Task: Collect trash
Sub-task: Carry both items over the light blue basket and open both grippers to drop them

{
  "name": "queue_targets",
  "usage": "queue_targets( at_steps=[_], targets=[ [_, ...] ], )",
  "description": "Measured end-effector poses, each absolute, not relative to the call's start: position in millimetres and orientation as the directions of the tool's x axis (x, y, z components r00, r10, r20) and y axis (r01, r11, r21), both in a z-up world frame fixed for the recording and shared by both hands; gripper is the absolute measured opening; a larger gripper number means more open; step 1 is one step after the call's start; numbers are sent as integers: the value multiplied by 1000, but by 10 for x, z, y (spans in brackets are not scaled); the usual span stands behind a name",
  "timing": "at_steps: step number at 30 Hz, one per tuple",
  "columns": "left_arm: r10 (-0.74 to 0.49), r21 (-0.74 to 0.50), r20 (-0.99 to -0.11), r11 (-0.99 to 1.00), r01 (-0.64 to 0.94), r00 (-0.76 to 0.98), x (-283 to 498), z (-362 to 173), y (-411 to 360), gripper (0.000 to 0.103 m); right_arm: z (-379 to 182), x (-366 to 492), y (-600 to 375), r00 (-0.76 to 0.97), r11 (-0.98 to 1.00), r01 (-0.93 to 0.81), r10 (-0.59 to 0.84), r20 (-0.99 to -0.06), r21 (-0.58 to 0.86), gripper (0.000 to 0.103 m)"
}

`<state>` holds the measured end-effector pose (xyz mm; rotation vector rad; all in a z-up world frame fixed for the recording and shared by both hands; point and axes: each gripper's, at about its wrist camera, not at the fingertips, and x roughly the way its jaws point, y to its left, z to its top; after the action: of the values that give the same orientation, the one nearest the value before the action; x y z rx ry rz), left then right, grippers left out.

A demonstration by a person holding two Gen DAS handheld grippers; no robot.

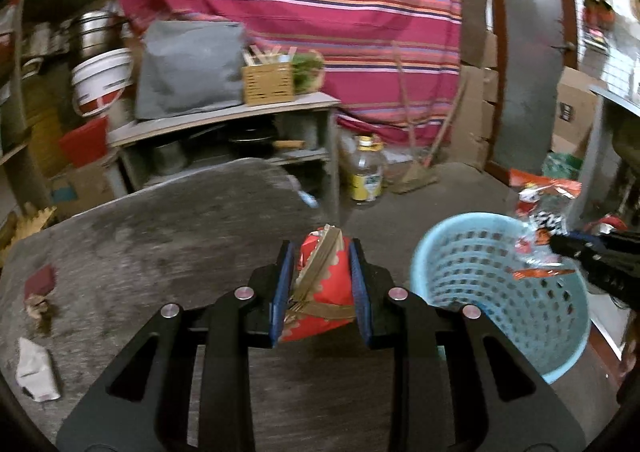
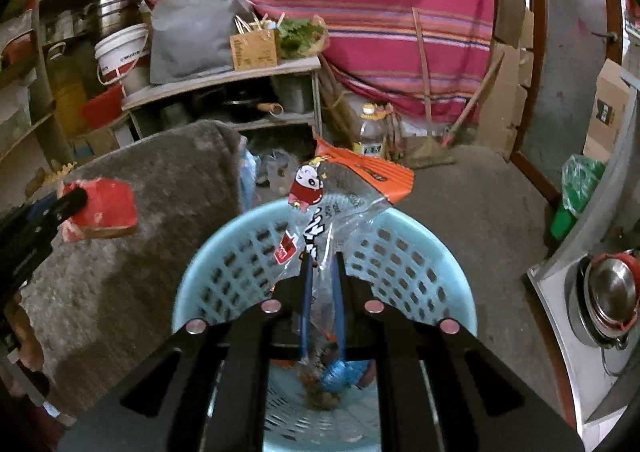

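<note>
Lettering on the clear-and-orange plastic snack wrapper [image 2: 340,192] is too blurred to read beyond a cartoon face, and the white bucket [image 2: 124,56] at ten o'clock carries unreadable print. The right gripper [image 2: 322,264] pinches that wrapper over the pale-blue perforated plastic basket [image 2: 224,252], whose bottom holds blurred scraps partly hidden by the black fingers. The left gripper [image 1: 322,252] is pressed onto a crumpled red-and-tan paper carton [image 1: 324,280] above the grey table [image 1: 160,236], where a white crumpled scrap [image 1: 36,370] lies at eight o'clock.
</note>
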<state>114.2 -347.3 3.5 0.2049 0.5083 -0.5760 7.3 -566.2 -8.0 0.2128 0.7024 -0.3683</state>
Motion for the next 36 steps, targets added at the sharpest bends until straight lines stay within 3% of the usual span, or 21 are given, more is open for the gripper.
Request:
queue_targets(
  at_steps=[14,16,21,27,33,34,35,36],
  targets=[
    [-577,25,-534,719,694,618,837,-42,-4440,28,-198,-118,-5967,680,891,442,-261,-685,100,10],
    [-573,29,-543,718,696,614,826,-46,-4495,37,-199,-120,-5960,681,892,441,-260,-685,100,10],
    [-566,36,-516,735,677,642,804,16,-4393,76,-211,-92,-5951,680,894,436,-252,-689,104,10],
    [-507,38,-501,797,603,701,894,58,-3918,91,-230,34,-5858,679,899,423,-234,-696,111,10],
    [-402,83,-490,862,501,773,1020,54,-3168,96,-360,251,-5736,618,897,431,-210,-758,102,14],
    [-389,86,-489,869,487,781,1043,51,-3046,96,-387,280,-5719,603,892,441,-213,-769,98,22],
    [-361,91,-489,884,458,794,1077,40,-2853,97,-400,297,-5712,593,888,449,-219,-775,93,48],
    [-340,91,-490,896,435,803,1111,30,-2685,97,-404,312,-5685,585,884,461,-235,-776,80,64]
  ],
)
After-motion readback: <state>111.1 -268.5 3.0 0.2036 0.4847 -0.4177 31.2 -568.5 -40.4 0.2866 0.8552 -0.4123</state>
